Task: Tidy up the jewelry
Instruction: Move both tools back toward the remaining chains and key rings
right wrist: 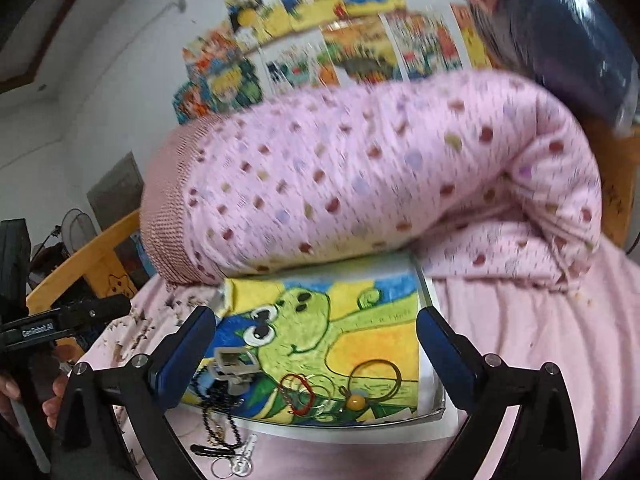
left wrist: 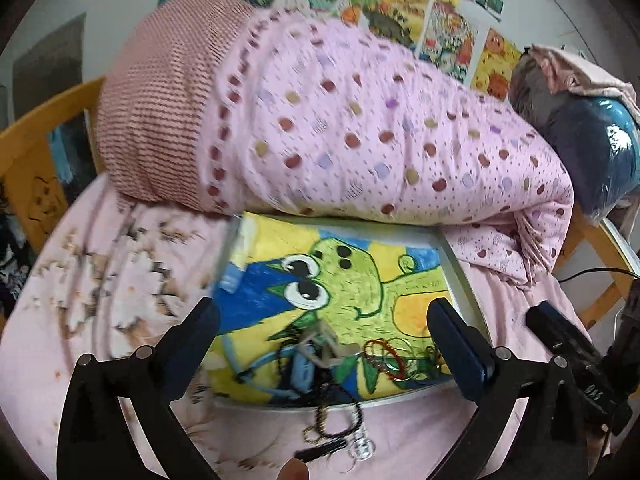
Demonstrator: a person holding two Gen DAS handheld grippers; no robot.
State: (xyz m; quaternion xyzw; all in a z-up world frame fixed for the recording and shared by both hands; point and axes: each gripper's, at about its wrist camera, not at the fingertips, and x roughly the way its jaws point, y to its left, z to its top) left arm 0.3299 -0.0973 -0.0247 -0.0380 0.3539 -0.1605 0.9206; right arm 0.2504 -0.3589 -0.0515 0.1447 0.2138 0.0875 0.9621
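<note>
Both tools hang with fingers apart, holding nothing: the left tool (left wrist: 324,322) and the right tool (right wrist: 316,332) above the near edge of a frog picture board (right wrist: 372,332) lying on the bed (right wrist: 540,340). Bangles (right wrist: 374,378), a red band (right wrist: 298,394) and a clip (right wrist: 232,364) lie along that edge; black beads (right wrist: 218,412) spill onto the sheet. "GenRobot.AI" is printed on the left tool's body.

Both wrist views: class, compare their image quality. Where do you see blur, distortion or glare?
Left wrist view: quilt slightly smeared, bedsheet at left blocky and blurred, glare on the blue plastic-wrapped bundle. Right wrist view: heavier motion blur across the quilt and wall drawings, while the jewelry on the frog painting stays fairly readable. Both: fisheye bending, dark corners.
</note>
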